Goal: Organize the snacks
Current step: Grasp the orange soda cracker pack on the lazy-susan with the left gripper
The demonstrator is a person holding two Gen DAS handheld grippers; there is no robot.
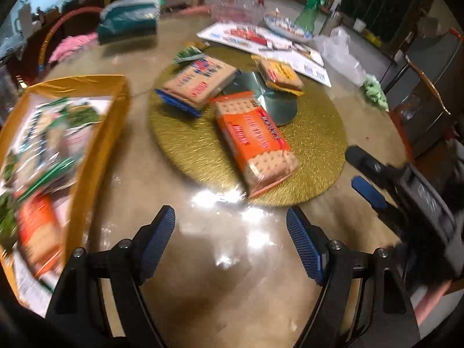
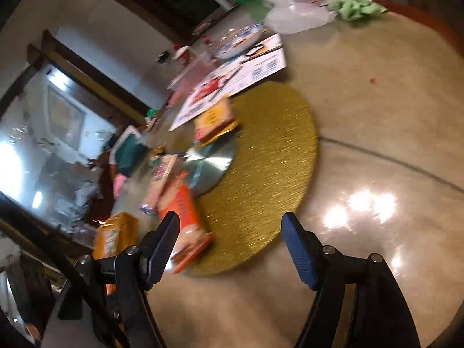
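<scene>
An orange cracker pack point(image 1: 255, 142) lies on the round gold mat point(image 1: 313, 133), with a blue-edged cracker pack point(image 1: 197, 82) and a small yellow pack point(image 1: 279, 76) behind it. My left gripper point(image 1: 230, 226) hangs open above bare table just short of the orange pack, nothing between its fingers. A yellow box point(image 1: 116, 107) at the left holds several snack packs. My right gripper point(image 2: 230, 226) is open and empty over the mat's point(image 2: 261, 174) near edge, with the orange pack point(image 2: 185, 220) beside its left finger. It also shows in the left wrist view, the right gripper point(image 1: 359, 168) at the mat's right rim.
A silver disc point(image 1: 266, 98) sits at the mat's centre. Behind it lie a white printed board point(image 1: 261, 40), a plate point(image 1: 287, 27), a green bottle point(image 1: 310, 11), a clear plastic bag point(image 1: 339, 49) and a green cloth point(image 1: 375, 92). A teal bag point(image 1: 127, 21) stands at the far left.
</scene>
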